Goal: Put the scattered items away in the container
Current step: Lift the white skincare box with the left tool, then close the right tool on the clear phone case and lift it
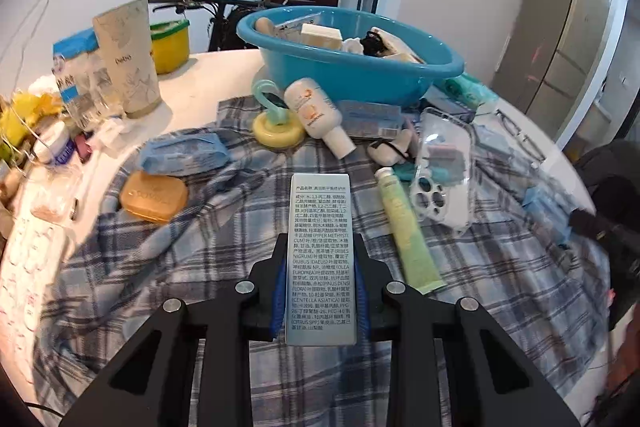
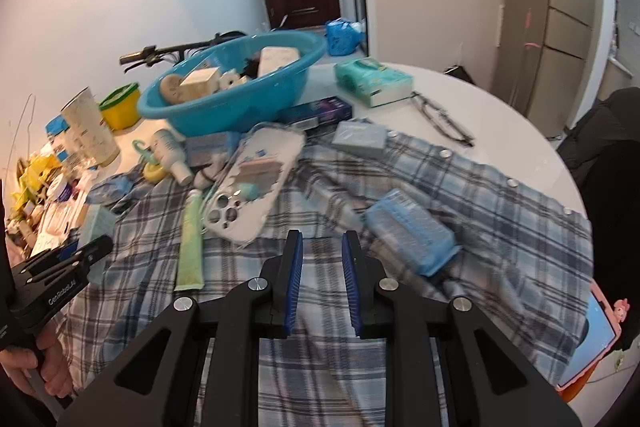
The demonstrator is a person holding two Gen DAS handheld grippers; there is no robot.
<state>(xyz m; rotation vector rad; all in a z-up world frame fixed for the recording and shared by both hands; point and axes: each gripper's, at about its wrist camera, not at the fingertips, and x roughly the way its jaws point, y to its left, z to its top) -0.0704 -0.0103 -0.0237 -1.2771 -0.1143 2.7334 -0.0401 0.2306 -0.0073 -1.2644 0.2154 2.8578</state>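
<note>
My left gripper point(image 1: 320, 247) is shut on a pale blue printed carton point(image 1: 320, 227), held above the plaid cloth point(image 1: 240, 227). The blue basin point(image 1: 352, 67) stands beyond it with several items inside; it also shows in the right wrist view point(image 2: 224, 107). My right gripper point(image 2: 322, 247) is open and empty over the cloth. Scattered on the cloth are a green tube point(image 1: 408, 235), a clear phone case point(image 1: 444, 171), a white bottle point(image 1: 320, 115), an orange soap box point(image 1: 154, 197) and a blue pack point(image 2: 412, 231).
A tissue pack point(image 2: 372, 81) and glasses point(image 2: 444, 123) lie on the white table at the right. Cups, a yellow tub point(image 1: 170, 45) and clutter crowd the left side. A tablet point(image 2: 588, 343) sits at the right edge. My left gripper shows in the right view point(image 2: 64, 267).
</note>
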